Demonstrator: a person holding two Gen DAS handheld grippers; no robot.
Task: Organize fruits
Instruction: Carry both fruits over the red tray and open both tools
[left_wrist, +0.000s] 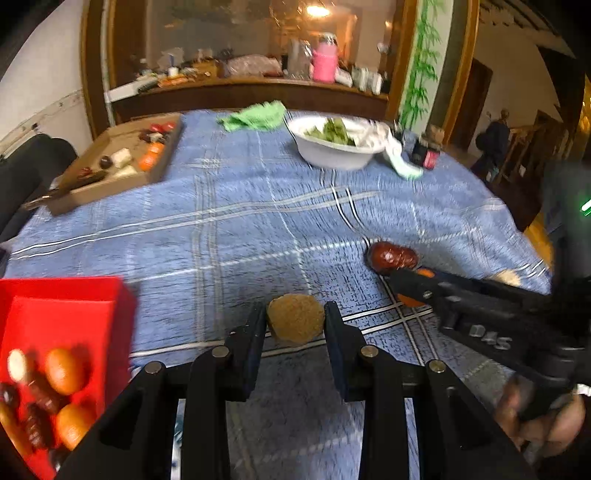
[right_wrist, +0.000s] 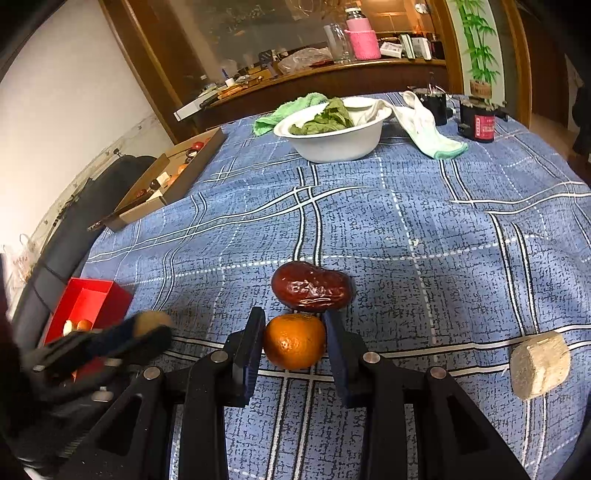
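My left gripper (left_wrist: 295, 317) is shut on a rough brown round fruit (left_wrist: 295, 323), held just above the blue checked tablecloth (left_wrist: 240, 229). To its left stands a red box (left_wrist: 70, 295) with small oranges and dark dates inside. My right gripper (right_wrist: 294, 326) is shut on a small orange (right_wrist: 294, 341) that rests on the cloth. A wrinkled dark red date (right_wrist: 312, 286) lies right behind the orange, touching it or nearly so. A pale beige block (right_wrist: 539, 365) lies to the right. In the right wrist view, the left gripper (right_wrist: 147, 334) shows blurred beside the red box (right_wrist: 88, 299).
At the far side stand a white bowl (right_wrist: 332, 144) with green leaves, a green cloth (right_wrist: 291, 107), a white cloth (right_wrist: 424, 129) and two dark jars (right_wrist: 478, 123). A cardboard tray (right_wrist: 173, 181) with small items lies at the left edge, with a dark chair (right_wrist: 74, 229) beyond it.
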